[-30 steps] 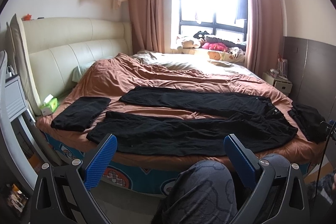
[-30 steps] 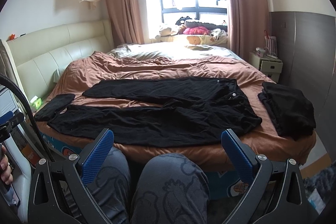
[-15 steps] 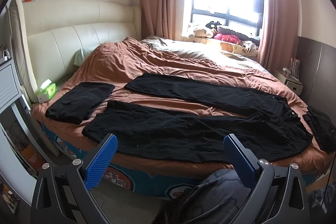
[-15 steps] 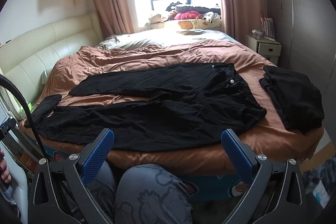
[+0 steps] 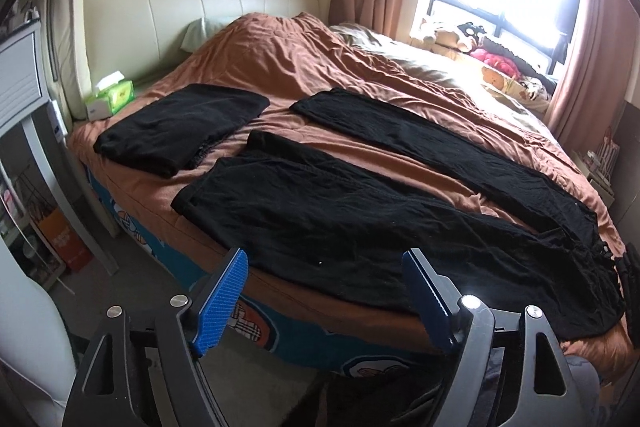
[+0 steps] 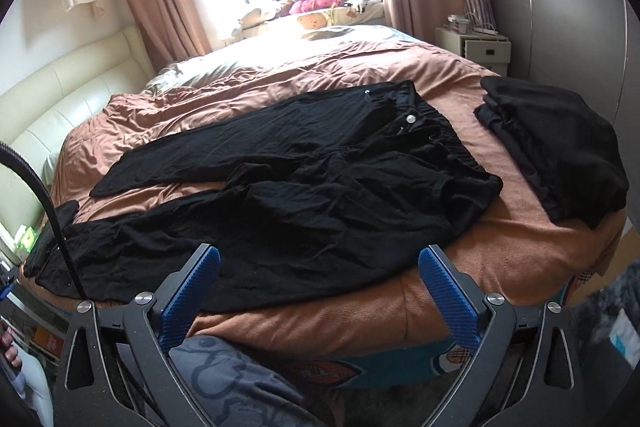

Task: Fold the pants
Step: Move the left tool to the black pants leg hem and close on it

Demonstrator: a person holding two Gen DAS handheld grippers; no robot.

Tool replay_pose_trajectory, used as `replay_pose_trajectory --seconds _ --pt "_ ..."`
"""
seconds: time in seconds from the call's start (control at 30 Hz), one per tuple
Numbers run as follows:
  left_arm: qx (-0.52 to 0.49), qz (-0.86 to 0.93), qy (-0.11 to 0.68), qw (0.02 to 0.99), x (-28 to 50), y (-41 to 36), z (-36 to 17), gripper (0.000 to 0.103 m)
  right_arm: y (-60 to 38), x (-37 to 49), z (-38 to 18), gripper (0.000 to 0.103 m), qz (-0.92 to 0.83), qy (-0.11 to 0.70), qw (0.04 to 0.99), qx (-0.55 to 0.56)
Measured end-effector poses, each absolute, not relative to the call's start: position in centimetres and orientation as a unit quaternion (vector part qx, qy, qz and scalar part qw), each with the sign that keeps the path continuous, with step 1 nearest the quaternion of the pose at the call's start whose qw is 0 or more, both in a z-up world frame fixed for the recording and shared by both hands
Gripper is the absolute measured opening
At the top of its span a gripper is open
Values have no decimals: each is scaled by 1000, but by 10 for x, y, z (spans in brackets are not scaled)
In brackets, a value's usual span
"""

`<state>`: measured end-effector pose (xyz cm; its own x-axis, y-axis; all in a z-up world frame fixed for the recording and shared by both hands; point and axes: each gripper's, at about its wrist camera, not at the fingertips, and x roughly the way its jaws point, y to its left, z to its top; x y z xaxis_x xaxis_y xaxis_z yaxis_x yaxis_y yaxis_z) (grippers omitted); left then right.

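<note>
Black pants [image 5: 360, 211] lie spread flat on the brown bedcover [image 5: 320, 67], legs apart and pointing left, waistband with a silver button [image 6: 410, 119] to the right. They also show in the right wrist view [image 6: 300, 179]. My left gripper [image 5: 324, 291] is open and empty, above the bed's front edge near the lower leg. My right gripper [image 6: 320, 287] is open and empty, at the front edge below the hip of the pants.
A folded black garment [image 5: 184, 123] lies left of the leg hems, beside a green tissue box [image 5: 110, 99]. Another folded black pile [image 6: 556, 143] lies at the right of the bed. A nightstand [image 6: 474, 49] stands at the far right. My knee [image 6: 228, 379] is below the grippers.
Both grippers have moved forward and closer to the bed. The left view has swung left toward the leg hems; the right view has tilted down over the waistband side. Both stay open.
</note>
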<state>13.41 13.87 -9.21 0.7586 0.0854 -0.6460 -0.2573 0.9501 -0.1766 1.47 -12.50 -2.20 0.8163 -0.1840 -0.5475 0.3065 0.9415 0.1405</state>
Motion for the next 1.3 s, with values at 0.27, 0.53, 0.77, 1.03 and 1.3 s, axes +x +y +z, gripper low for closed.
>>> replay_pose_trajectory --seconds 0.27,0.53,0.77,1.03,1.3 --pt "-176 135 372 901 160 182 -135 69 -156 40 -49 95 -153 299 930 148" --pt "-225 152 389 880 181 216 -171 51 -176 49 -73 95 -169 315 918 174" --pt "-245 162 389 873 194 233 -186 47 -203 63 -91 86 -171 319 908 211" --pt "-243 172 387 873 209 244 -191 26 -229 67 -105 86 -211 322 893 234" --pt "-223 169 387 879 224 244 -190 20 -265 85 -121 72 -203 302 888 281"
